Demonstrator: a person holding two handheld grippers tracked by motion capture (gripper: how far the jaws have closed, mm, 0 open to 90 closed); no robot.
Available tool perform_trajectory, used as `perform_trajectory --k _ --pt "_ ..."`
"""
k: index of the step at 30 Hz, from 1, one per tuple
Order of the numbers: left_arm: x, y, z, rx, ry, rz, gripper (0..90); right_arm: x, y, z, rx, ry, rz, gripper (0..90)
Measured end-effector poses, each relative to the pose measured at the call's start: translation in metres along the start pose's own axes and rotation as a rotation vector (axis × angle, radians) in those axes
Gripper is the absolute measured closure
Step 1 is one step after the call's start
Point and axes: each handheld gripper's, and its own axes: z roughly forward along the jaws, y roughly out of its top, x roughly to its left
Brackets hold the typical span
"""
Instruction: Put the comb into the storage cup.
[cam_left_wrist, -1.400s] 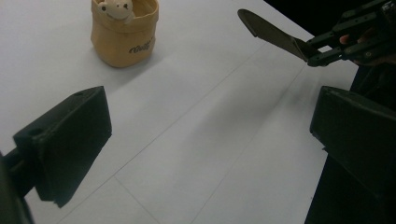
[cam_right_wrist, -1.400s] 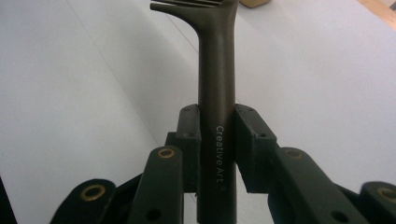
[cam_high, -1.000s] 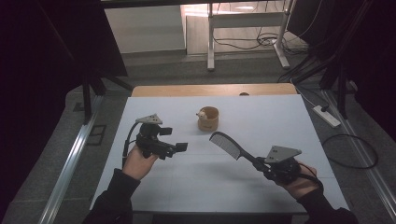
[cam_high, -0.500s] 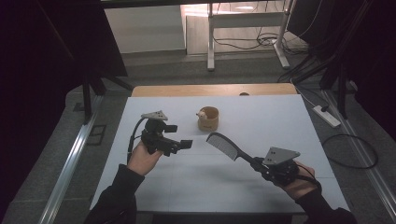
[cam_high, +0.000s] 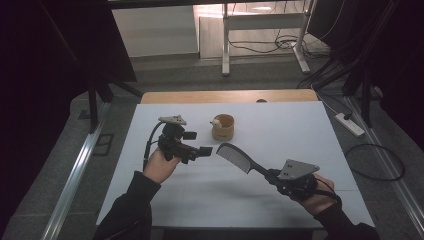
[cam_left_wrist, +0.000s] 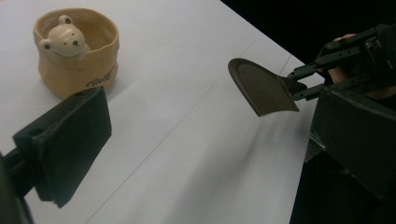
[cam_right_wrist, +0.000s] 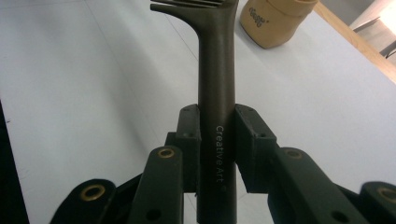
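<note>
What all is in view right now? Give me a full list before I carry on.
comb: 1, dark brown, held by its handle above the table, teeth end toward the left gripper
pot: 1, tan, soft-sided with a cream bear head at its rim, standing on the table beyond the comb
table: 1, white top with a wooden strip at the far edge
power strip: 1, white, on the floor to the right of the table
cables: several, black, on the floor beyond the table
left gripper: 1, black, jaws open with nothing between them, close to the comb's teeth end
right gripper: 1, black, jaws shut on the comb's handle
</note>
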Motion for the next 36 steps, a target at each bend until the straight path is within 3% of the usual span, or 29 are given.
perform_trajectory --k 25,36 --pt "-0.005 0.011 0.024 0.020 -0.117 -0.019 0.0 0.014 0.011 0.002 -0.050 0.002 -0.063 73.0" --pt "-0.006 0.014 0.033 0.053 -0.153 -0.036 0.0 0.017 0.014 0.001 -0.071 -0.020 -0.073 73.0"
